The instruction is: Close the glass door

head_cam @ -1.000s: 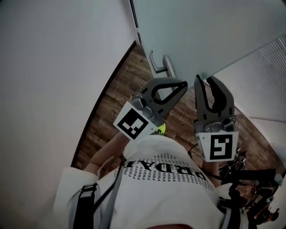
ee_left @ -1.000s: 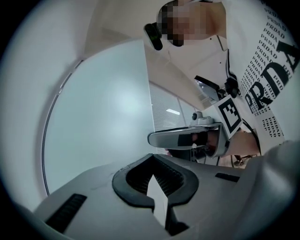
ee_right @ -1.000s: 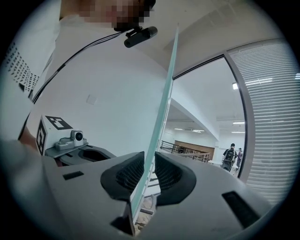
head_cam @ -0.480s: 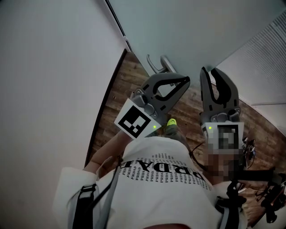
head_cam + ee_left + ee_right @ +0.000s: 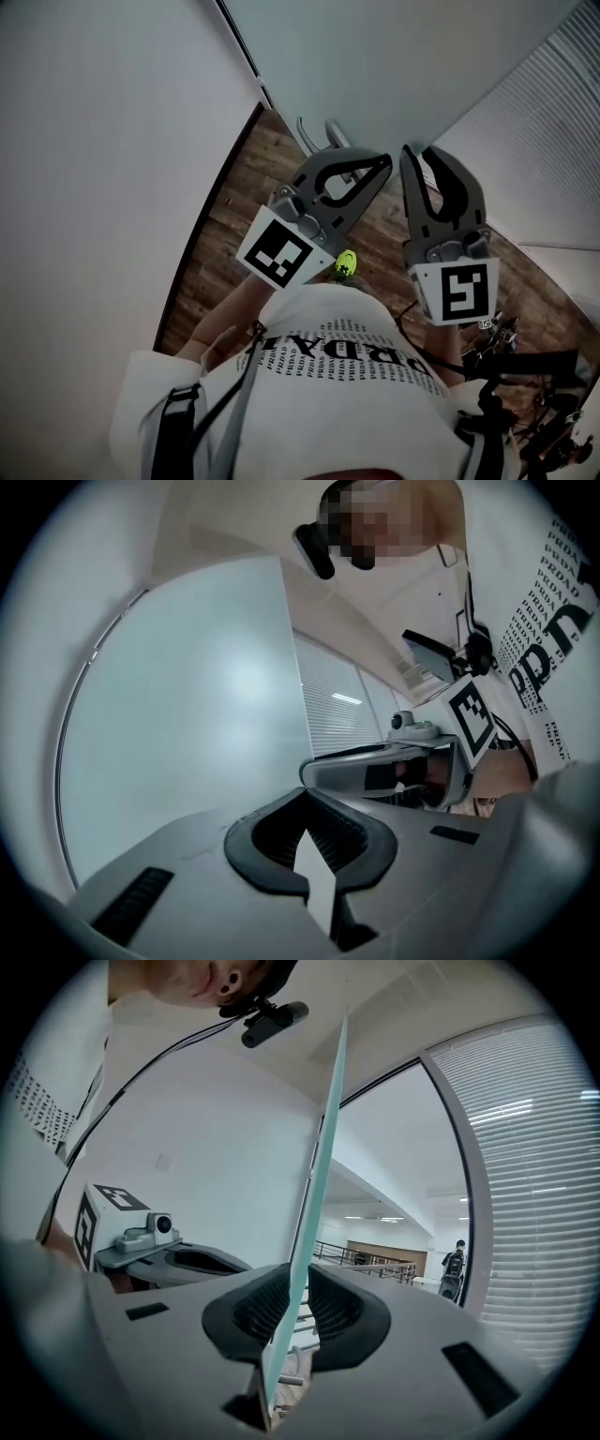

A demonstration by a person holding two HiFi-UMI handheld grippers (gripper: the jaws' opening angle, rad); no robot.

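My right gripper (image 5: pixel 298 1283) has its jaws drawn in narrow on the free edge of the glass door (image 5: pixel 323 1147). In the right gripper view that greenish edge rises from between the two ribbed pads to the top of the frame, with a pad close on each face.

In the head view the door fills the upper middle of the frame. Its lever handle (image 5: pixel 323 139) sits just above the tips of my left gripper (image 5: pixel 380 161).

The left gripper's jaws are brought together at the tips, leaving only the oval loop between them, and I see nothing held in it. It lies just beside the right gripper, on the handle face of the door.

Wood floor (image 5: pixel 234 225) shows at centre left, beside a white wall (image 5: pixel 112 141). Slatted blinds (image 5: pixel 534 141) fill the upper right.
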